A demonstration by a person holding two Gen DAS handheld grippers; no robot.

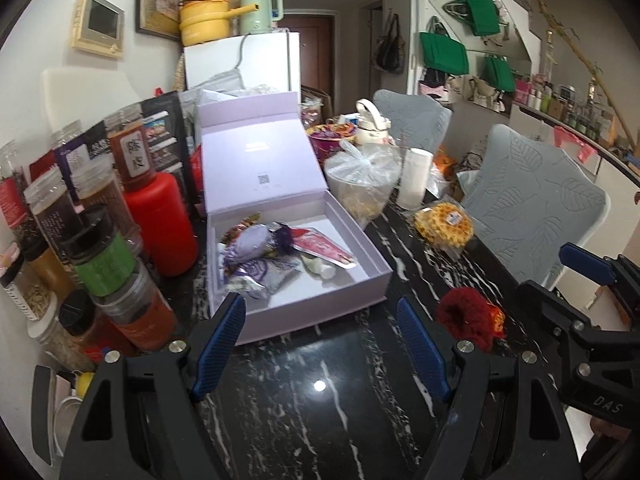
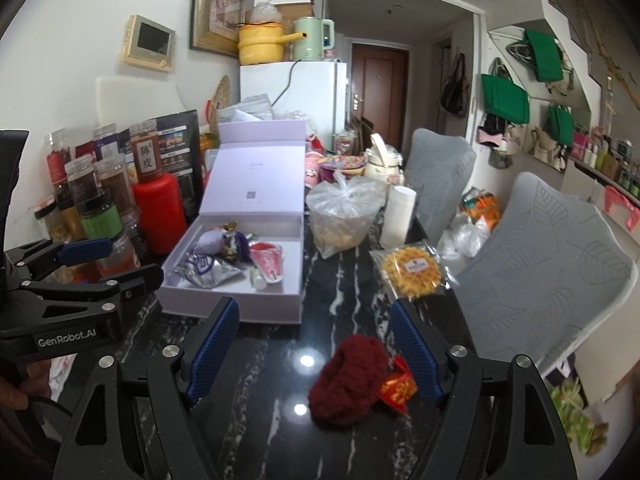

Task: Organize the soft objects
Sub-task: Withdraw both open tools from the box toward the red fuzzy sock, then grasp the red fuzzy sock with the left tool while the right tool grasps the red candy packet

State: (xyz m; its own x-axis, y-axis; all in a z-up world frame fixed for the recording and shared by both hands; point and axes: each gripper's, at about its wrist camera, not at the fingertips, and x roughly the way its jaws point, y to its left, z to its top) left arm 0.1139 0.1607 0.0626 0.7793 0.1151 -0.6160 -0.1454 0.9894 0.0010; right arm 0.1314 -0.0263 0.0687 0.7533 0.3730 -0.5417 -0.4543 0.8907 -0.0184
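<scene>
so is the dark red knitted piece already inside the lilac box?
No, the dark red knitted piece lies on the black marble table, short of the lilac box.

Glossy marble table [image 2: 280,420], fuzzy knitted scrunchie [image 2: 352,380]

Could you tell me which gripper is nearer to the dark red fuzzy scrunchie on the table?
Right. The right gripper is open with the dark red scrunchie lying between its fingers, untouched. The left gripper is open over bare tabletop, with the scrunchie off to its right.
</scene>
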